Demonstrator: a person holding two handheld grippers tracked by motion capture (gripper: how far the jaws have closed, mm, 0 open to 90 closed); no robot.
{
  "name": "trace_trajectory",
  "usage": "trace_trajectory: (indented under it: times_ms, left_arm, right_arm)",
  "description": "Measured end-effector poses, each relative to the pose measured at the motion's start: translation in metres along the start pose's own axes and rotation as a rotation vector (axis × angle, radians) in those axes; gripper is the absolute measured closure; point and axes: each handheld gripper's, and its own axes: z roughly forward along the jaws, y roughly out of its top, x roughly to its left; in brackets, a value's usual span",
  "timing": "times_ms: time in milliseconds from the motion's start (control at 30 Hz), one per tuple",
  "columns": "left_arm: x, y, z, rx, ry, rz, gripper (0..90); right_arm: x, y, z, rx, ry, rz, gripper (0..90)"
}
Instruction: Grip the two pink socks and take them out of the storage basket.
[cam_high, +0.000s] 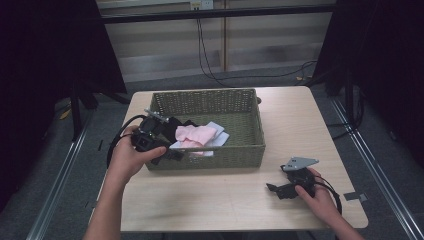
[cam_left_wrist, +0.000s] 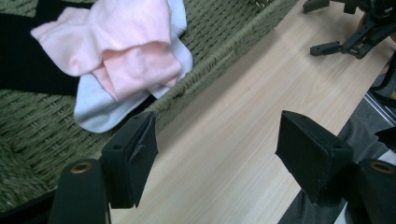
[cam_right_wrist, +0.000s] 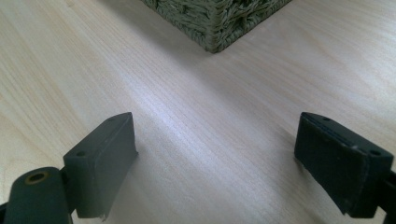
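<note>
A person works two handheld claws at a pale wooden counter (cam_high: 210, 200) bearing a green woven basket (cam_high: 250, 102). The left claw (cam_high: 167, 152) hovers at the basket's near-left rim, jaws spread wide and holding nothing; in the left gripper view one jaw hangs over the basket's inside and the other over the bare counter beside its front wall. Just inside that rim lies the work in hand: a crumpled pink cloth (cam_high: 194, 134) on top of a white cloth (cam_left_wrist: 100, 105), with a black garment (cam_left_wrist: 32, 65) beside them on the basket floor. The right claw (cam_high: 272, 188) rests on the counter, well apart from the basket's near-right corner, jaws likewise wide open and empty.

The risk from here is a jaw catching the wicker wall as the left claw reaches in, dragging the basket across the counter. A shallow pinch could also lift the pink cloth alone, or snag the white one beneath it.
</note>
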Motion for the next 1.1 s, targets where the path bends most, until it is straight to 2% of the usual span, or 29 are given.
trace_trajectory:
  times_ms: [267, 433, 533, 900, 1100]
  left_arm:
    - [0.002, 0.018, -0.002, -0.002, -0.001, -0.010, 28.6]
    - [0.004, 0.036, 0.001, -0.013, 0.007, -0.015, 29.0]
    - [0.007, 0.041, 0.003, -0.018, 0.006, -0.017, 28.8]
    - [0.025, 0.056, 0.018, -0.034, 0.049, -0.072, 29.5]
    - [0.032, 0.060, 0.031, -0.013, 0.075, -0.098, 30.3]
  right_arm:
    - [0.000, 0.000, 0.000, -0.001, -0.001, 0.003, 12.3]
    - [0.000, 0.000, 0.000, -0.003, -0.001, 0.001, 12.3]
    - [0.000, 0.000, 0.000, -0.003, -0.001, 0.001, 12.3]
    - [0.000, 0.000, 0.000, -0.003, -0.001, 0.001, 12.3]
    - [0.000, 0.000, 0.000, -0.003, -0.001, 0.001, 12.3]
